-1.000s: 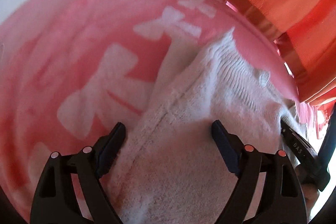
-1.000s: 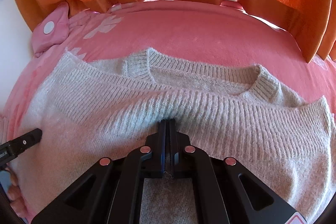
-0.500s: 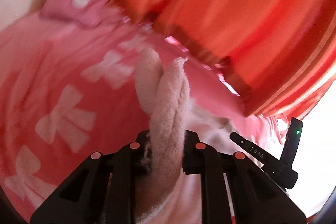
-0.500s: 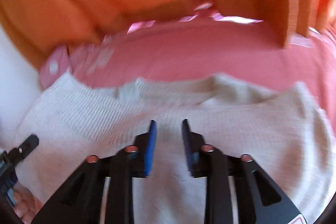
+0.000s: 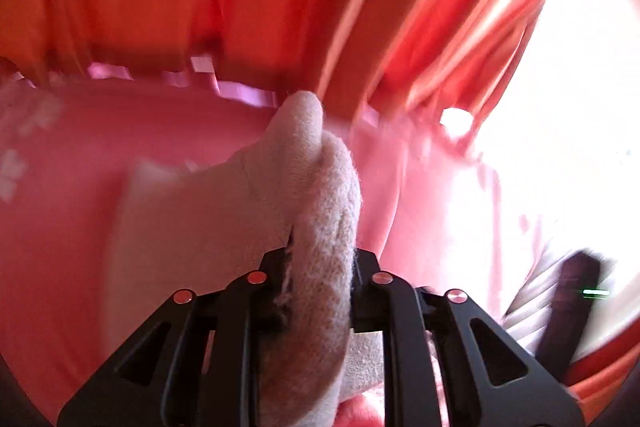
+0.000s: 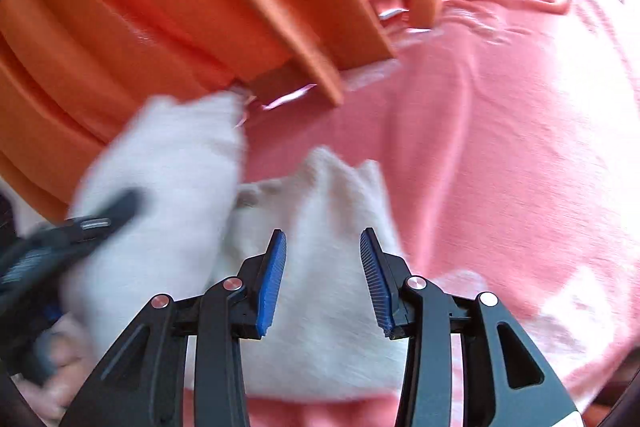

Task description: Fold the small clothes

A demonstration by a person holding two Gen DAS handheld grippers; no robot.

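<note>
The sweater [image 6: 320, 287] lies on the blanket [image 6: 500, 147], with the curtain [image 6: 180, 7] behind. The left gripper [image 5: 320, 283] pinches a raised fold; the right gripper [image 6: 324, 267] hangs over the sweater, jaws apart.

pink blanket [image 6: 500, 131] (bow-printed), orange curtain [image 6: 168, 11]
</note>
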